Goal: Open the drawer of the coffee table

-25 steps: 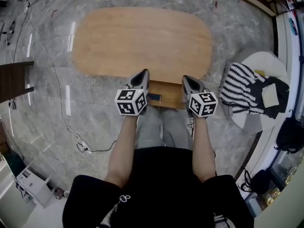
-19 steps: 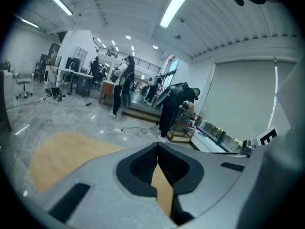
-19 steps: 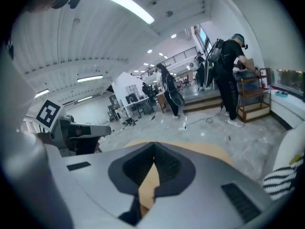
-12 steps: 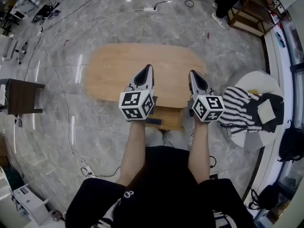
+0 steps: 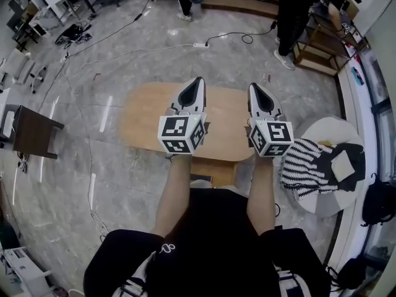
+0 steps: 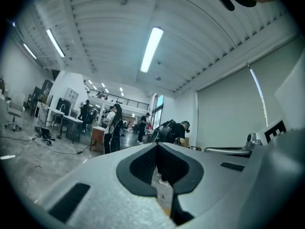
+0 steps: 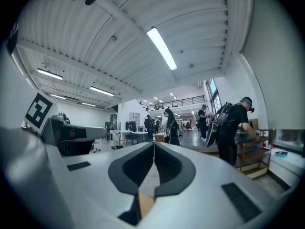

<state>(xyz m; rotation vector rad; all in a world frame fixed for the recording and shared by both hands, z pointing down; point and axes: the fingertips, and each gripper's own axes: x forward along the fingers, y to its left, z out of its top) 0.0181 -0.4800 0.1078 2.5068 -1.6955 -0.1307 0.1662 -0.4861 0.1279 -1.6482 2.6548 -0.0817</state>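
Drawer (image 5: 213, 171): juts from the near edge of the table (image 5: 145, 119), close to your legs; looks open
Left hand-held gripper (image 5: 197, 82): jaws together, empty, above the table
Right hand-held gripper (image 5: 256, 89): same
Risk: stepping forward, your legs could push the drawer shut

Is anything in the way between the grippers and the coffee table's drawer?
Nothing visible is. The drawer juts from the coffee table's near edge, just in front of the person. The left gripper and right gripper, both shut and empty, are held above the tabletop.
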